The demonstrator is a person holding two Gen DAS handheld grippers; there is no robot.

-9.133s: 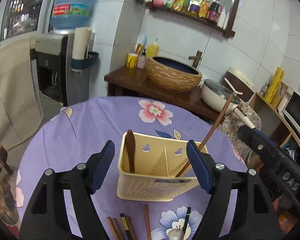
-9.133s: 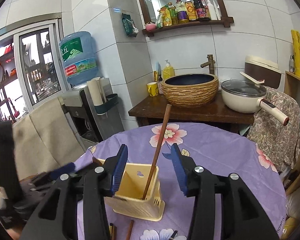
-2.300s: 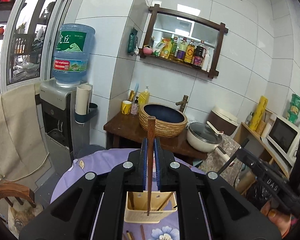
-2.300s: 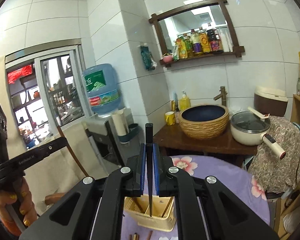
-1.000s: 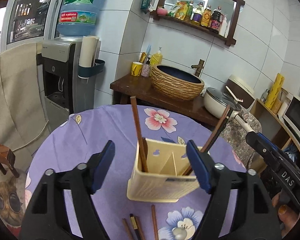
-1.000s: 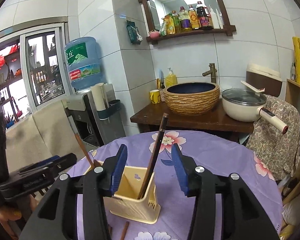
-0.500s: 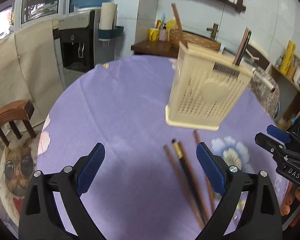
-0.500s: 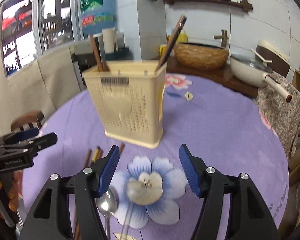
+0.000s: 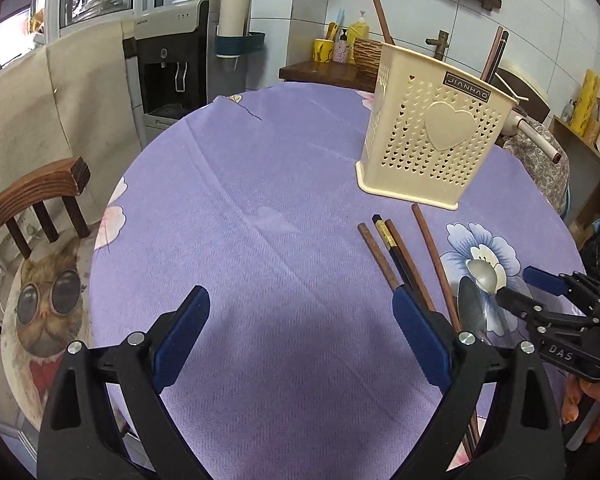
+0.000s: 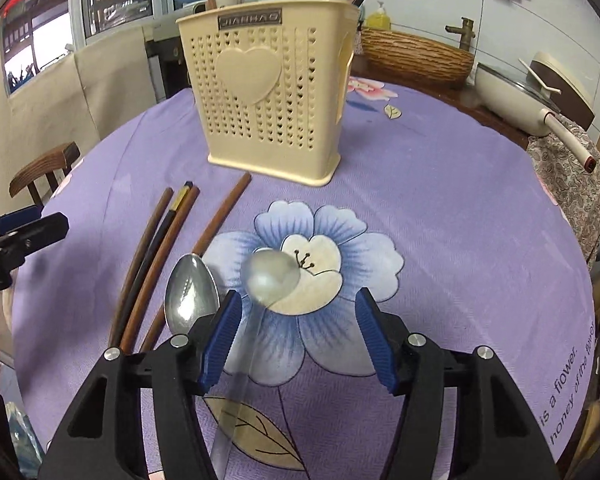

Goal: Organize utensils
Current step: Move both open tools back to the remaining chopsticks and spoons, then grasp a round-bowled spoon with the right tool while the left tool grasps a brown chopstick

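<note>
A cream perforated utensil holder [image 9: 434, 136] [image 10: 274, 96] stands on the purple tablecloth and holds a few chopsticks [image 9: 496, 54]. Several chopsticks [image 9: 396, 254] [image 10: 156, 248] lie in front of it. Two metal spoons [image 10: 190, 294] [image 10: 270, 276] lie beside them, also in the left wrist view [image 9: 482, 272]. My left gripper [image 9: 300, 332] is open and empty, low over bare cloth left of the chopsticks. My right gripper [image 10: 298, 326] is open and empty, low over the round spoon's handle; it also shows in the left wrist view [image 9: 540, 284].
A round table with a purple flowered cloth [image 9: 260, 200]. A wooden chair [image 9: 36, 196] stands at the left. Behind are a water dispenser [image 9: 176, 52], a wooden counter with a woven basin [image 10: 416, 58] and a pan [image 10: 512, 96].
Both grippers let chopsticks go into the holder, then dropped low to the table in front of it. In the last half second both moved a little closer to the cloth.
</note>
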